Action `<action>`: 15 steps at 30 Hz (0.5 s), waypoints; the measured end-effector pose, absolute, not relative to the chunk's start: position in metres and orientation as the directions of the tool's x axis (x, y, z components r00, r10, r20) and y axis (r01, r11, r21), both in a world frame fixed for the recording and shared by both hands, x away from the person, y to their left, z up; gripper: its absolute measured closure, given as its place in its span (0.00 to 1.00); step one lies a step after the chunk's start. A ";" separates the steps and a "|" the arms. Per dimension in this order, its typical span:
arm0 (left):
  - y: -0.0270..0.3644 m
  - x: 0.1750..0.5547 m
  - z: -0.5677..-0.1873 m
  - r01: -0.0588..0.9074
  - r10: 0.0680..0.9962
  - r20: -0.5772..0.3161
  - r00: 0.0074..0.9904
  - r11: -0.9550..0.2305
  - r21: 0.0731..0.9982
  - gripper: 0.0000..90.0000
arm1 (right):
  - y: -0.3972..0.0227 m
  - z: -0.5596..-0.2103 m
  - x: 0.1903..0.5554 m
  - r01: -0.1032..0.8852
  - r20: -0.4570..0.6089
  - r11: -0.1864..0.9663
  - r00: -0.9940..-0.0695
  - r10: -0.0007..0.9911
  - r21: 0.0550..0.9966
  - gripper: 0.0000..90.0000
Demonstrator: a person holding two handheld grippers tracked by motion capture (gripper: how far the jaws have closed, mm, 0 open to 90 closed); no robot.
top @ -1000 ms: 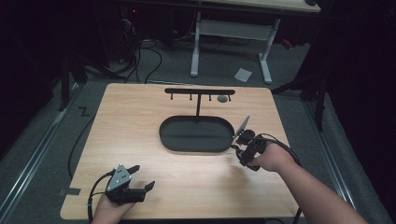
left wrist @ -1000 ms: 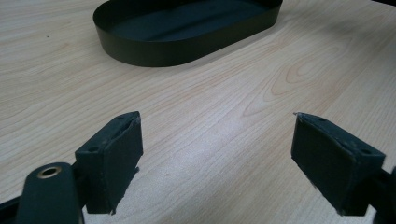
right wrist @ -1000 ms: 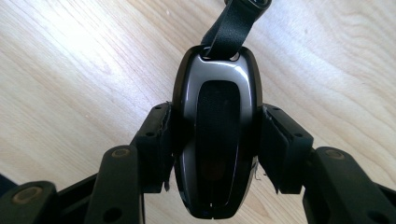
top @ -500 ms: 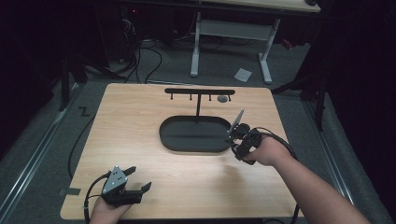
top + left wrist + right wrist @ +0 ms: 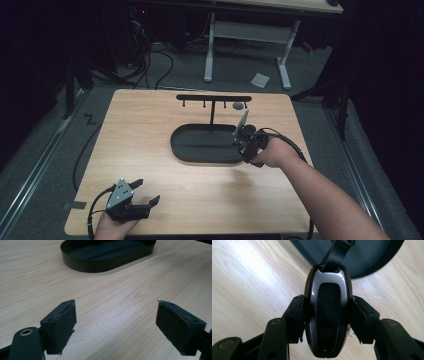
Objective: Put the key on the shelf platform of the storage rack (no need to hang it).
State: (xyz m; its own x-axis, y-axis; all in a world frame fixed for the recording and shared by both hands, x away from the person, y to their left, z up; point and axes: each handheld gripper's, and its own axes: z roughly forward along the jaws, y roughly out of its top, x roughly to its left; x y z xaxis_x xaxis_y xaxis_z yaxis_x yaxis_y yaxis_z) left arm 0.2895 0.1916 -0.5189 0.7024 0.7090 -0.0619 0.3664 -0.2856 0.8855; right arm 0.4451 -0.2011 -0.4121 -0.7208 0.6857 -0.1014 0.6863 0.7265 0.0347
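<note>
Now | key fob [image 5: 328, 315]: glossy grey-black oval, black strap | right tongs [image 5: 327, 312] clamp it | left tongs [image 5: 116, 327] released

Two hand-held grippers near the black tray [image 5: 200, 150]
Right gripper [image 5: 244, 136] is clamped at the tray's right end; left gripper [image 5: 145, 192] gapes wide, well apart from the tray.

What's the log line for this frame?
right claw: shut on key fob, by tray | left claw: open, empty, near table edge
</note>
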 end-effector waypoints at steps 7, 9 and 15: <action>0.192 0.289 -0.519 0.364 0.708 -0.058 0.704 -0.290 0.885 0.19 | -0.181 -0.420 0.464 0.676 -0.111 0.736 -0.729 0.675 0.036 0.55; 0.192 0.289 -0.519 0.364 0.708 -0.058 0.704 -0.290 0.885 0.19 | -0.178 -0.423 0.468 0.670 -0.112 0.742 -0.735 0.669 0.034 0.54; 0.192 0.289 -0.519 0.365 0.708 -0.058 0.704 -0.290 0.885 0.19 | -0.163 -0.430 0.476 0.653 -0.113 0.757 -0.750 0.652 0.033 0.54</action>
State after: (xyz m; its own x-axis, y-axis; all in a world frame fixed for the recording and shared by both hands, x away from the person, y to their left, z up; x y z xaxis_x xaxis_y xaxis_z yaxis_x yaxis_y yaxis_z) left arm 0.2891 0.1919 -0.5192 0.7037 0.7081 -0.0584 0.3651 -0.2900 0.8847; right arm 0.4758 -0.1626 -0.4300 -0.7497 0.6521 -0.1130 0.6531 0.7566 0.0335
